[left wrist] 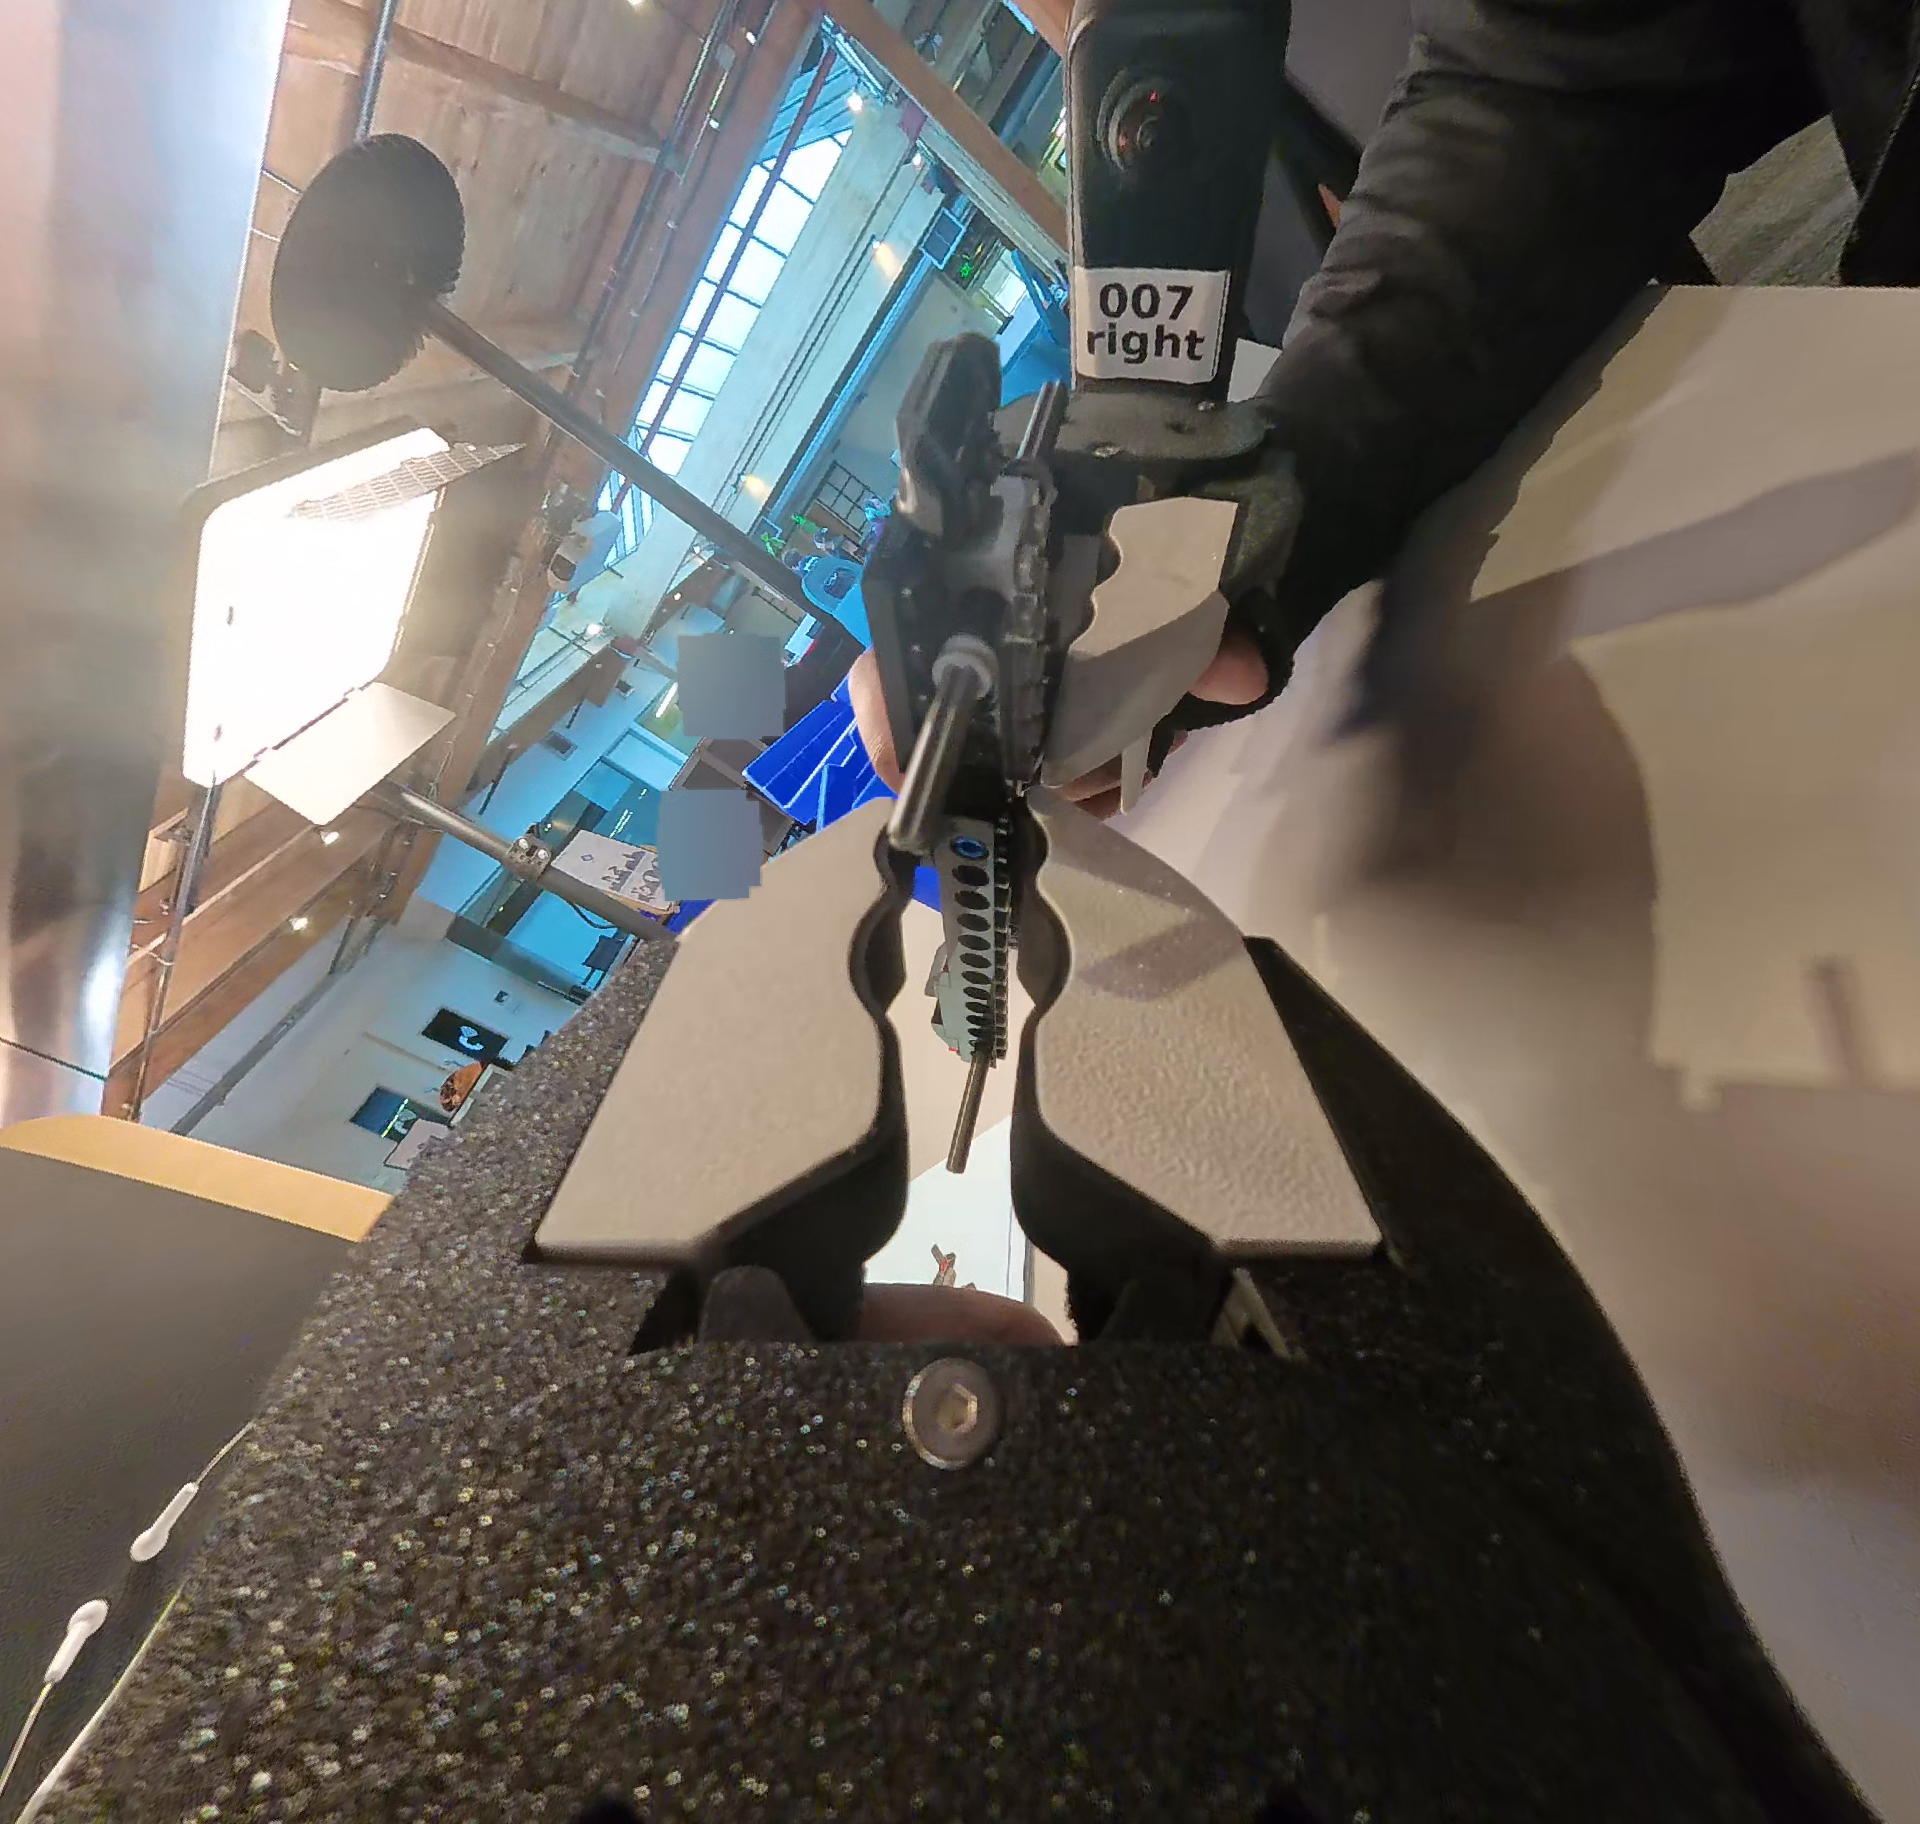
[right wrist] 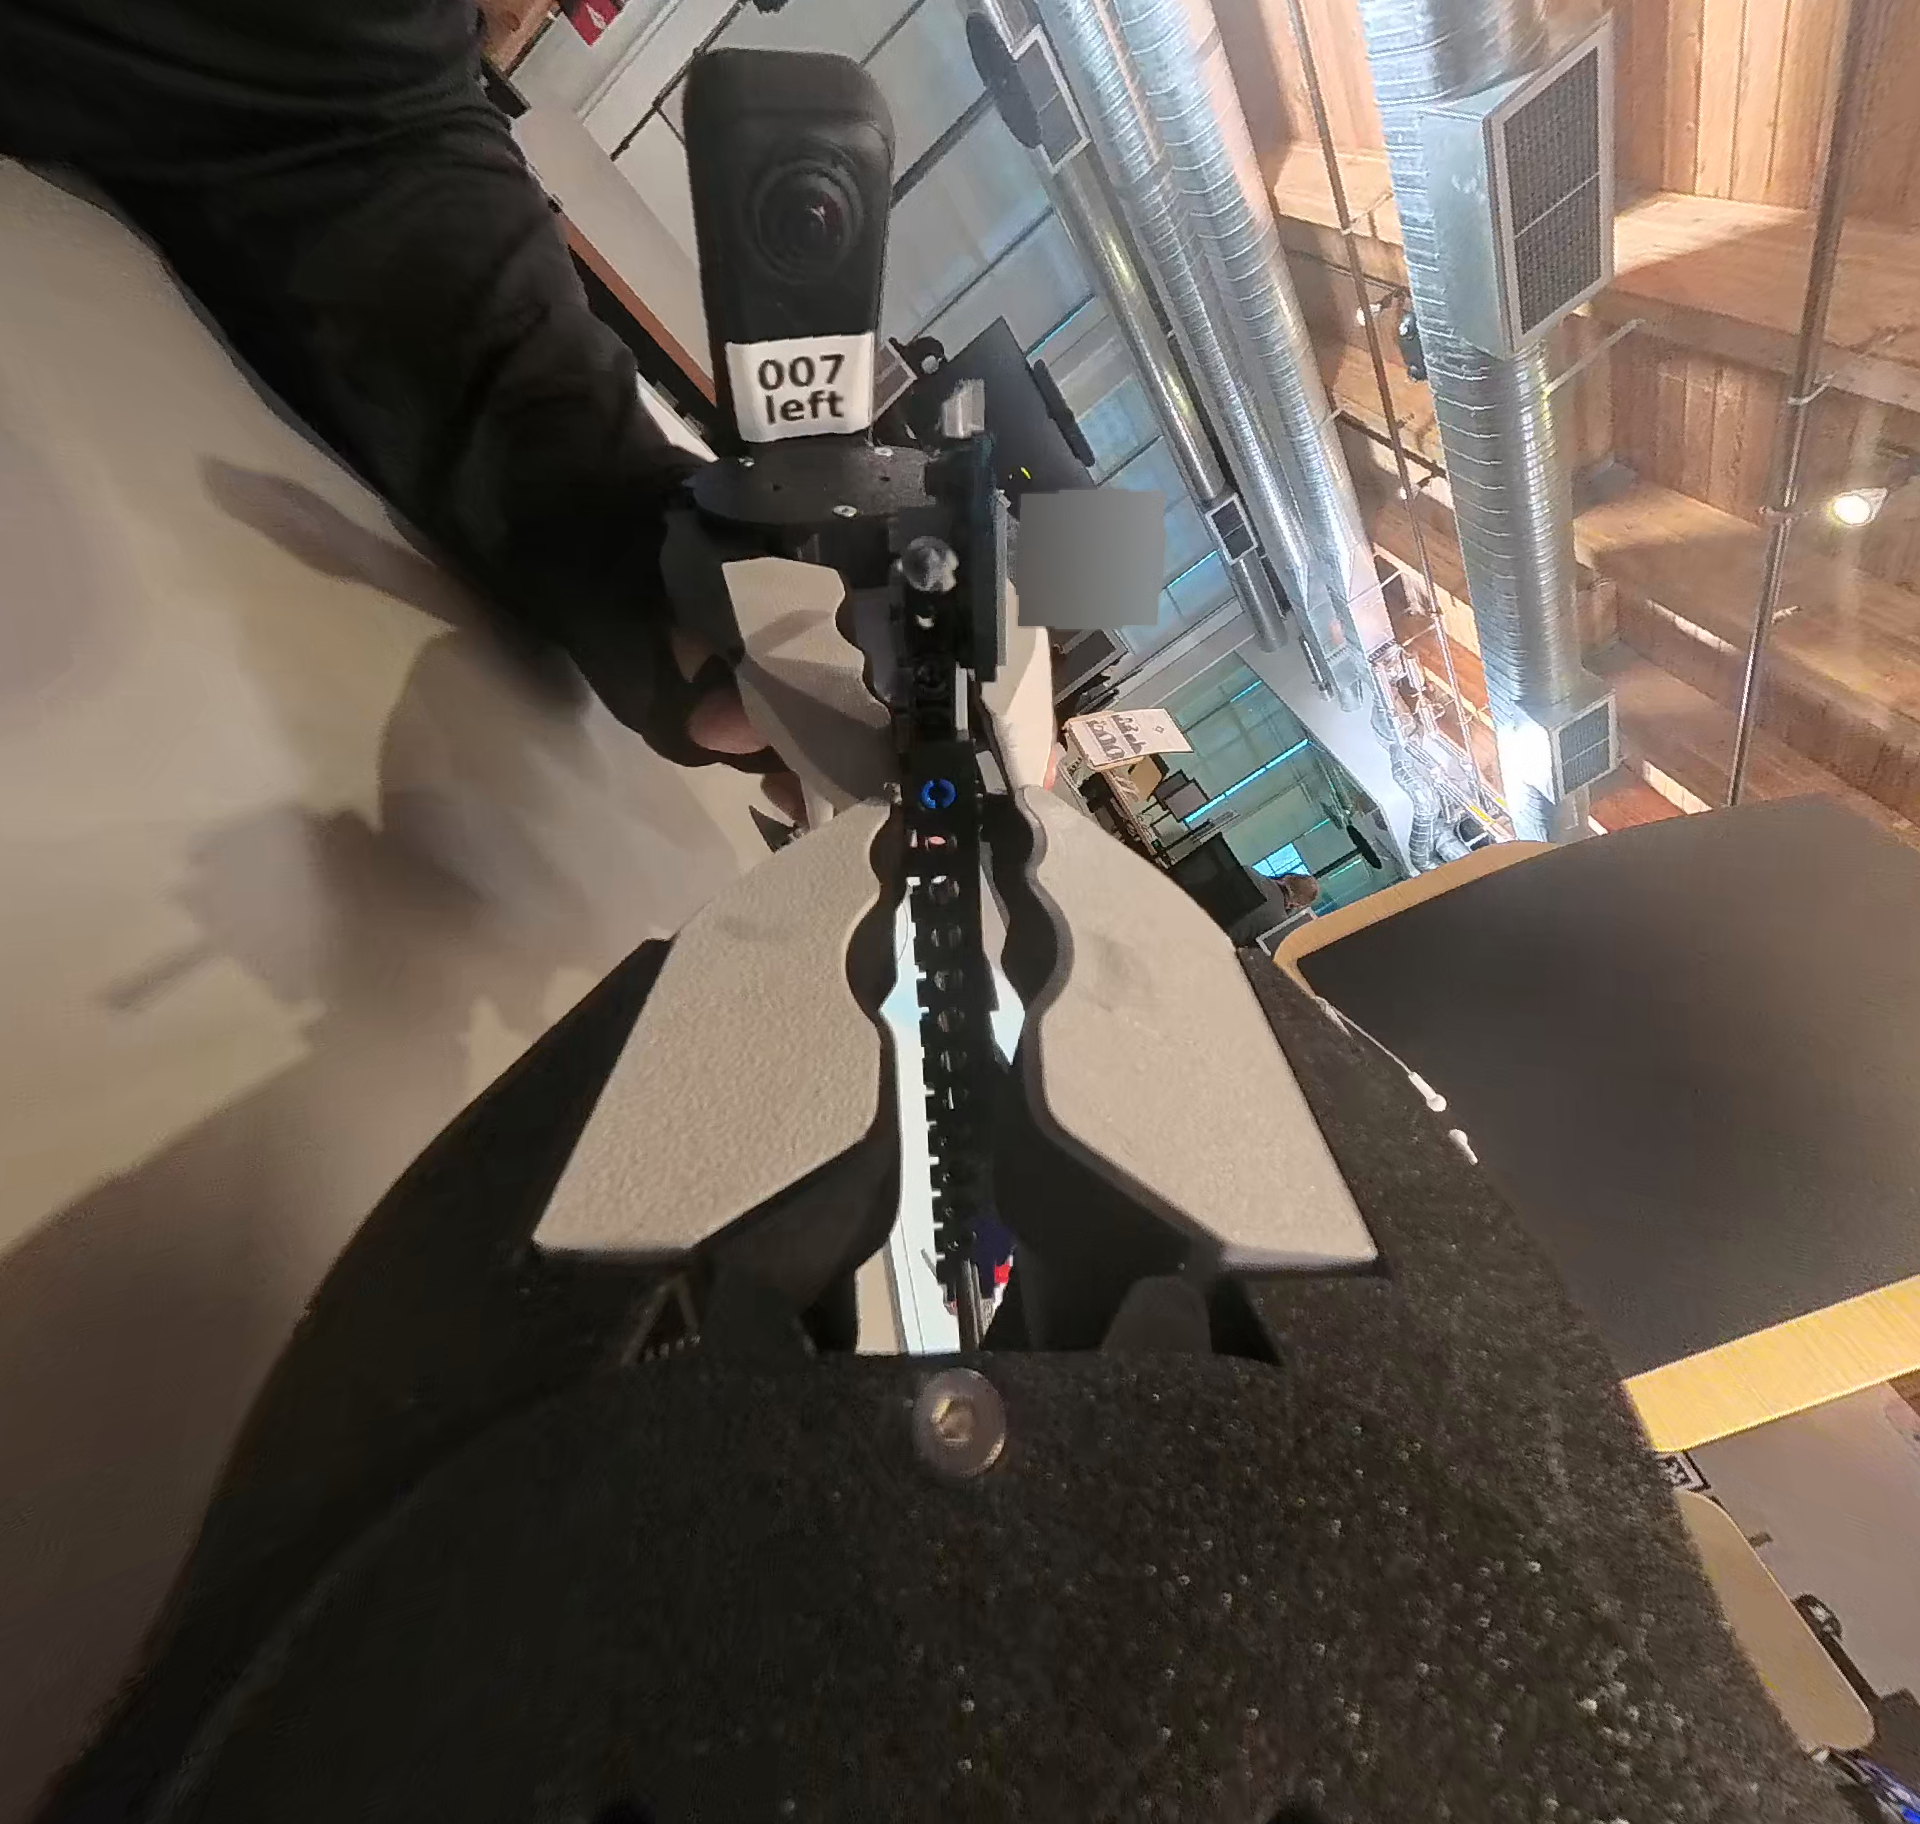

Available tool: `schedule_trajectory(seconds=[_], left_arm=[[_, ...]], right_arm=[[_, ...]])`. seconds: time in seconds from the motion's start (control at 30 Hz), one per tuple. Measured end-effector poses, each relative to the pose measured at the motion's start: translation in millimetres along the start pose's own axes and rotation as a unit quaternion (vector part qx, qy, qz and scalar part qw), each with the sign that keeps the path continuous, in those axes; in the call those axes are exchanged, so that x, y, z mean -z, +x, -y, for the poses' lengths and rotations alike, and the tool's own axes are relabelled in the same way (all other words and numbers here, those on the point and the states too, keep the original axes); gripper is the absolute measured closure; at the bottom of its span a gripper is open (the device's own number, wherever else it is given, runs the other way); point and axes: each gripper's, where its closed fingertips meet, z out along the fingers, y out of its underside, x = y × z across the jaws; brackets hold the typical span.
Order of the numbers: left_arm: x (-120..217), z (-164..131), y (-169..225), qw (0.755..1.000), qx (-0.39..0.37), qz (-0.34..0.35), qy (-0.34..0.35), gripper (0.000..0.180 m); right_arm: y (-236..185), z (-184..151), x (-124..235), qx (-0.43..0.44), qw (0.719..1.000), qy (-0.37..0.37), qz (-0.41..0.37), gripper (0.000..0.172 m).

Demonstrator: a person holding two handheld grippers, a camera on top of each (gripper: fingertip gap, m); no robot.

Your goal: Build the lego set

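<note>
My left tool and my right tool face each other, tips almost touching. Both are clamped on the same black beam with holes, held up in the air between them, above the white desk.

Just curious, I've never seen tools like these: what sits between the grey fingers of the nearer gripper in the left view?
A black perforated toy beam with a blue pin and a thin axle. Its far end is covered by the right gripper.
</note>
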Motion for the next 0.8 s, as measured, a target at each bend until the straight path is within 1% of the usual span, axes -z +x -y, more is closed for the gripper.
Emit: schedule_trajectory(seconds=[0.13, 0.5, 0.67, 0.8], left_arm=[[-1.2, 0.3, -1.0, 1.0, 0.005, 0.008, -0.006, 0.164], [-1.0, -1.7, 0.1, 0.999, 0.031, -0.001, -0.015, 0.164], [-0.7, -4.0, 1.7, 0.999, 0.041, -0.01, -0.019, 0.164], [-0.5, -5.4, -1.2, 0.999, 0.05, -0.004, -0.021, 0.164]], right_arm=[[1.3, -1.4, 2.9, -0.004, 1.0, 0.002, -0.004, 0.155], [3.3, -4.1, 3.1, 0.007, 1.0, -0.014, -0.017, 0.152], [5.1, -5.7, 4.6, 0.013, 0.999, -0.029, -0.021, 0.144], [5.7, -3.2, 6.3, 0.009, 0.999, -0.026, -0.021, 0.146]])
